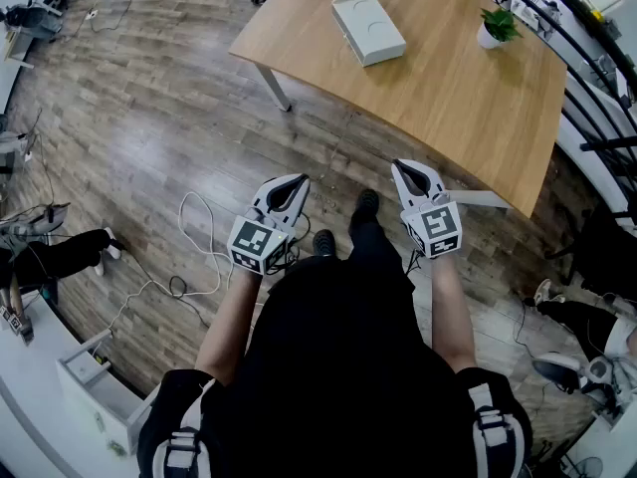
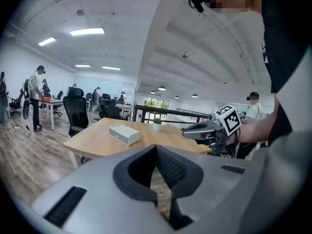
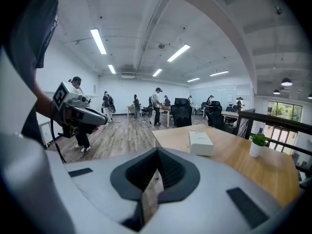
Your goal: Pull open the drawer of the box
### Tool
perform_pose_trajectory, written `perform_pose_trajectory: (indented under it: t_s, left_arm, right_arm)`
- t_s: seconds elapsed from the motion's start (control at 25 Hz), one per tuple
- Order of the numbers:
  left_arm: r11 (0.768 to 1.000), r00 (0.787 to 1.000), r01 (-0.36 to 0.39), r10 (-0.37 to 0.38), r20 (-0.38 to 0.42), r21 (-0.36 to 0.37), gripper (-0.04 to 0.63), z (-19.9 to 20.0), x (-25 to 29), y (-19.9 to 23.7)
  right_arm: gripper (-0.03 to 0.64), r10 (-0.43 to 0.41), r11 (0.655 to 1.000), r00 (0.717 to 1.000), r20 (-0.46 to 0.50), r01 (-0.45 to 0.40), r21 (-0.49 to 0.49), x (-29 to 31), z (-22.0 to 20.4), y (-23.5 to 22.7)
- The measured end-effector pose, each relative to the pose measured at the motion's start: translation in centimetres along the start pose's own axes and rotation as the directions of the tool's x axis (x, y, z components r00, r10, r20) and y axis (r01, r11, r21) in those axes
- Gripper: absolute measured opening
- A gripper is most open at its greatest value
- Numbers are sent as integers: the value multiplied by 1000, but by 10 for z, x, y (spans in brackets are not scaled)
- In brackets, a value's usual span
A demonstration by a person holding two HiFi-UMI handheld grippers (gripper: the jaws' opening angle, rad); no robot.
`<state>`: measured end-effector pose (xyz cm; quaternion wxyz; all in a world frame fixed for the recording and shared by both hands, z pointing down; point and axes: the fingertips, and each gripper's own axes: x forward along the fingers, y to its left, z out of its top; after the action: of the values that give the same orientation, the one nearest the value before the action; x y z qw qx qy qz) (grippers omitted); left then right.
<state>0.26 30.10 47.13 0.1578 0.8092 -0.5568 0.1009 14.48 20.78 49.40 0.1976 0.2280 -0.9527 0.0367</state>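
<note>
While you stand back from the wooden table (image 1: 448, 88), both tools sit close in front of your body over the plank floor (image 1: 149, 118), well apart from the work. Your left gripper (image 1: 299, 180) is clenched: its own view shows the two dark pads meeting at the tips with nothing caught between them. Your right gripper (image 1: 400, 167) is clenched the same way, tips together and empty, pointing toward the near edge of the table.

You will find the white box (image 1: 368, 27) lying flat on the far left part of the tabletop, touching neither gripper. It looks shut from what you can see; the drawer front itself is too small to make out. A small potted plant (image 1: 495, 28) stands to the right of the box, near the far edge of the table and apart from it.

A white cable (image 1: 199, 229) loops across the floor just left of your left gripper. Black office chairs (image 2: 77, 108) and other people (image 3: 156, 106) stand far off in the room behind the table.
</note>
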Motion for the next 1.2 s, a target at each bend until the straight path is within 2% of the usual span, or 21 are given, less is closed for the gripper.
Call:
perform_pose_trajectory:
  t_s: [0.24,0.48,0.72,1.2]
  left_arm:
    - [1000,1000,-8,8,7,1,23,-31,-52,-18]
    - [1000,998,-11,10,54,17,23,-32,-76,-33]
    - [1000,997,0,1,73,-10,23,-34,-85,-38]
    - [1000,998,10,-11,65,6,23,-37,-88,-37]
  right_arm:
    - [25,15,999,1000,13,-15,31,-33,-17,65]
    - [25,13,1000,1000,25,-13,-6,-54,-16,96]
    - [25,15,1000,999,32,-15,-3,-66,-12,112]
    - [25,15,1000,999,37,-15,-15,-64,-11,119]
